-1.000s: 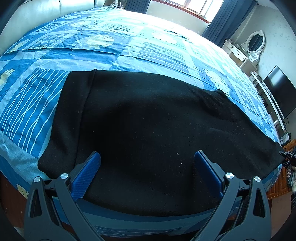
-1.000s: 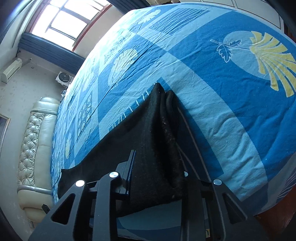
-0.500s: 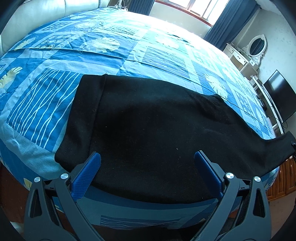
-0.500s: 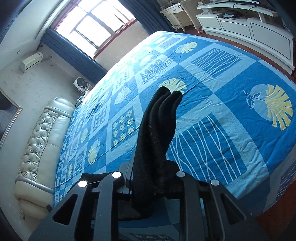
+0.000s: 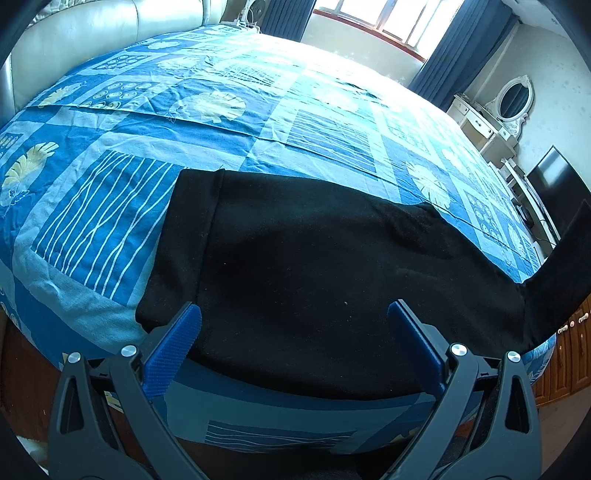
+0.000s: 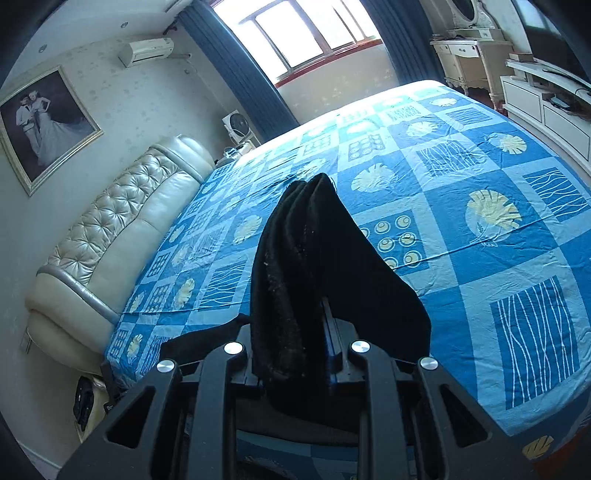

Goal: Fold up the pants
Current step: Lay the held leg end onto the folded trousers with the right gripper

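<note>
**Lifting the leg end clear of the bed**

Lying across the near edge of the blue patterned bedspread (image 5: pixel 229 140), the black pants (image 5: pixel 314 266) fill the lower middle of the left wrist view, waistband end to the left and legs running right. The left gripper (image 5: pixel 295 325) hangs over the near hem with its 2 blue-padded fingers (image 5: pixel 173 343) set wide apart, nothing between them. Compared with 1 second ago, the garment sits farther up and to the right in this view, more of the striped square shows at its left, and the right-hand leg end, which then lay flat on the bed edge, now rises off the fabric as a dark band (image 5: pixel 561 266) toward the frame's right rim. A dark television (image 5: pixel 554 192) stands beyond it.

From the right wrist view, the right gripper (image 6: pixel 295 354) is clamped on a bunched fold of the pants (image 6: pixel 306 266), which stands up between the jaws and drapes to the right. 1 second ago this bundle lay low against the bedspread (image 6: pixel 480 258); now it is raised well above it, and the view takes in the cream tufted headboard (image 6: pixel 122 229), a framed portrait (image 6: pixel 40 125) and the window (image 6: pixel 303 33).
</note>
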The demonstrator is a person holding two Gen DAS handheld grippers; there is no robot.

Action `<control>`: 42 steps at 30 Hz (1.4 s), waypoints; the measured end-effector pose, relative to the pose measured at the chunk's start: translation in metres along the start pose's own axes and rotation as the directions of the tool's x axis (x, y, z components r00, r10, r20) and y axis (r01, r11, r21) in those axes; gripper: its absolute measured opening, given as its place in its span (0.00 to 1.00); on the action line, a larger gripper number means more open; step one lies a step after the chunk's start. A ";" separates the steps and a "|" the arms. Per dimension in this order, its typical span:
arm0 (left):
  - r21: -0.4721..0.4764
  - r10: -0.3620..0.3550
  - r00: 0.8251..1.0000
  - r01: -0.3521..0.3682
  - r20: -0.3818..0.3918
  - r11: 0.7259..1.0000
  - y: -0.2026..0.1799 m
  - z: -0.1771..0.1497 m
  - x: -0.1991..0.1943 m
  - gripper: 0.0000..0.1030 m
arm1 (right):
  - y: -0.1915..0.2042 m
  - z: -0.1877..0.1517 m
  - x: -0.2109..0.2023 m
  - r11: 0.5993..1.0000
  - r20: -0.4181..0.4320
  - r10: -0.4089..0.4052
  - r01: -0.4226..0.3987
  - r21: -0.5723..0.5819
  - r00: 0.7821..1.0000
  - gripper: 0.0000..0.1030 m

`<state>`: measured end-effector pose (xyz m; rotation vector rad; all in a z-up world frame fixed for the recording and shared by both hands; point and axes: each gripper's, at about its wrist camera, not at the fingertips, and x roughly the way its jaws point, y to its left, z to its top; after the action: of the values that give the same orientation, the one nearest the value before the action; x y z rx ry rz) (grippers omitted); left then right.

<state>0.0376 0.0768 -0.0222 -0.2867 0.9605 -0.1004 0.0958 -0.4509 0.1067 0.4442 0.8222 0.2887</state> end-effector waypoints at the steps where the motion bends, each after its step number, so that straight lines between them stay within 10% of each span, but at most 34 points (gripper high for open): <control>1: 0.007 0.000 1.000 0.000 -0.001 1.000 -0.002 -0.001 0.000 0.98 | 0.009 -0.004 0.011 1.000 -0.012 0.006 -0.006 -0.011 1.000 0.22; 16: 0.044 -0.025 0.999 0.026 -0.032 0.999 -0.023 -0.009 0.008 0.98 | 0.092 -0.093 0.151 0.944 -0.174 -0.229 0.176 -0.278 0.958 0.22; 28: 0.017 -0.040 0.999 0.041 -0.032 0.999 -0.018 -0.004 0.008 0.98 | 0.121 -0.152 0.193 0.749 -0.135 -0.458 0.300 -0.591 0.879 0.22; 42: 0.013 -0.051 0.998 0.052 -0.047 0.999 -0.020 -0.006 0.010 0.98 | 0.134 -0.173 0.193 0.772 -0.169 -0.438 0.274 -0.573 0.883 0.35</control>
<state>0.0394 0.0547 -0.0279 -0.2971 0.9981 -0.1618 0.0800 -0.2079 -0.0551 -0.3018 1.0543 0.2134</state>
